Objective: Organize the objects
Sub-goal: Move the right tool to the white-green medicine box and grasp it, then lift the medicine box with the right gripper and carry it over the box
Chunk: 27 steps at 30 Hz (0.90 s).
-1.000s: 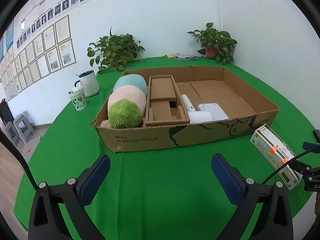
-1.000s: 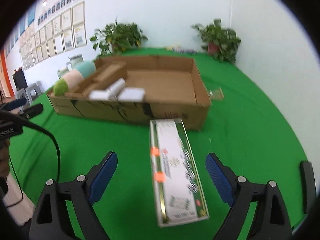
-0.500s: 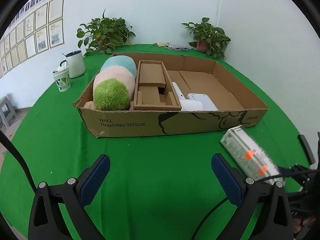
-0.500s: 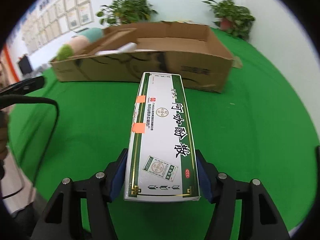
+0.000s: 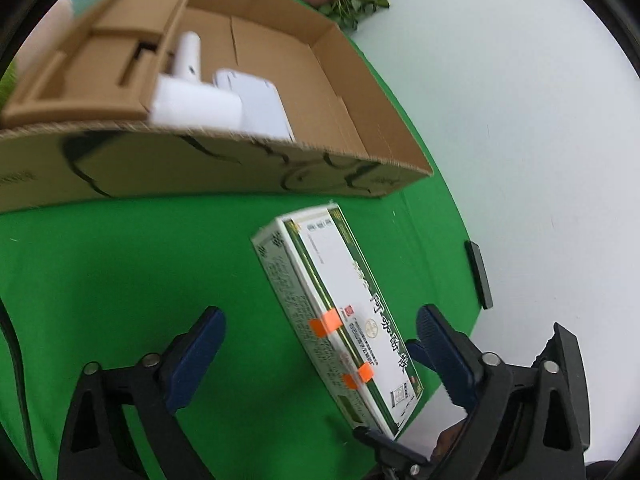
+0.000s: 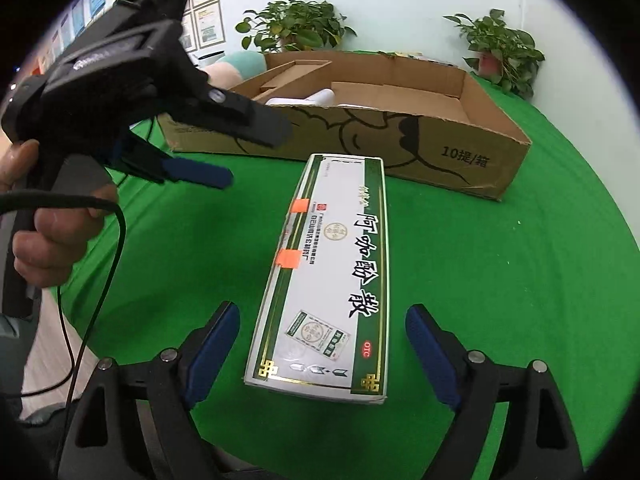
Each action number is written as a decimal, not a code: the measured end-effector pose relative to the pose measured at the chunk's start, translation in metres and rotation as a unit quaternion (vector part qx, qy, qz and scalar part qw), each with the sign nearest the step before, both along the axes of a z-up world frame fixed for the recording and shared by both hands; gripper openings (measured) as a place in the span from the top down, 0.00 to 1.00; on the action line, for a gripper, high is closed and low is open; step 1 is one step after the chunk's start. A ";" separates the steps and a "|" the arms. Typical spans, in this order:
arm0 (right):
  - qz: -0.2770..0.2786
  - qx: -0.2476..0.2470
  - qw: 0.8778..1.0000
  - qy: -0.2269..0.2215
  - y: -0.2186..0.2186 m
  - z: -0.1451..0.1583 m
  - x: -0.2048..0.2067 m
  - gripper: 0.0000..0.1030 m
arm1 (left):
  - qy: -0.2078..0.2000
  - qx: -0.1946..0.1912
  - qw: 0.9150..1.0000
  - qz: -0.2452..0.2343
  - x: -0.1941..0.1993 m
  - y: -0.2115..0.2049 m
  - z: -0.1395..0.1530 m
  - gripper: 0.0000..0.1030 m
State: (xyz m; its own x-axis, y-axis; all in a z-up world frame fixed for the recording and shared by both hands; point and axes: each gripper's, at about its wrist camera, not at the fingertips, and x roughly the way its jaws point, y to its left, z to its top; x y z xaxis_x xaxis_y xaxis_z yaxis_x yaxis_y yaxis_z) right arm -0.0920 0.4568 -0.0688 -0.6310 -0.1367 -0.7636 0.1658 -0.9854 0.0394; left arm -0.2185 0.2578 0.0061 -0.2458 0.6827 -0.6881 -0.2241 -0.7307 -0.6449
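Note:
A long white and green medicine box [image 6: 332,276] with two orange stickers lies on the green tablecloth in front of the cardboard box [image 6: 472,156]. My right gripper [image 6: 322,344] is open, its blue pads [image 6: 212,340] on either side of the near end of the medicine box, apart from it. My left gripper [image 5: 320,356] is open above the medicine box [image 5: 340,316], which lies between its pads. The left gripper also shows in the right wrist view [image 6: 192,172], held in a hand.
The cardboard box [image 5: 224,168] holds a cardboard insert [image 5: 108,60], white items [image 5: 224,100] and plush balls [image 6: 236,66]. Potted plants [image 6: 296,28] stand at the table's back. A dark flat object [image 5: 478,274] lies at the table's right edge.
My right gripper has opened and let go of the medicine box. My left gripper has swung right and down over the medicine box.

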 end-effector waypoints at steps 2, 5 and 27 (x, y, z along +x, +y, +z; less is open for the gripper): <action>-0.002 0.009 1.000 0.003 -0.005 -0.001 -0.001 0.17 | -0.014 0.004 1.000 -0.012 0.000 0.007 -0.008 0.14; -0.017 0.045 0.999 0.012 -0.012 -0.003 -0.001 0.18 | -0.013 0.007 1.000 -0.015 0.002 0.010 -0.014 0.14; -0.023 -0.040 0.999 -0.020 -0.007 0.001 0.019 0.36 | -0.030 0.060 0.998 0.000 0.013 -0.001 -0.022 0.37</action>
State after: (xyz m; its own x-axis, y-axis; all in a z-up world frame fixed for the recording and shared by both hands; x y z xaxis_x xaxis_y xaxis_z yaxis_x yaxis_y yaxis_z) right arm -0.0728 0.4496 -0.0679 -0.6065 -0.1697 -0.7768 0.1170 -0.9854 0.1239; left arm -0.2054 0.2567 -0.0156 -0.2065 0.7616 -0.6143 -0.1834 -0.6468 -0.7403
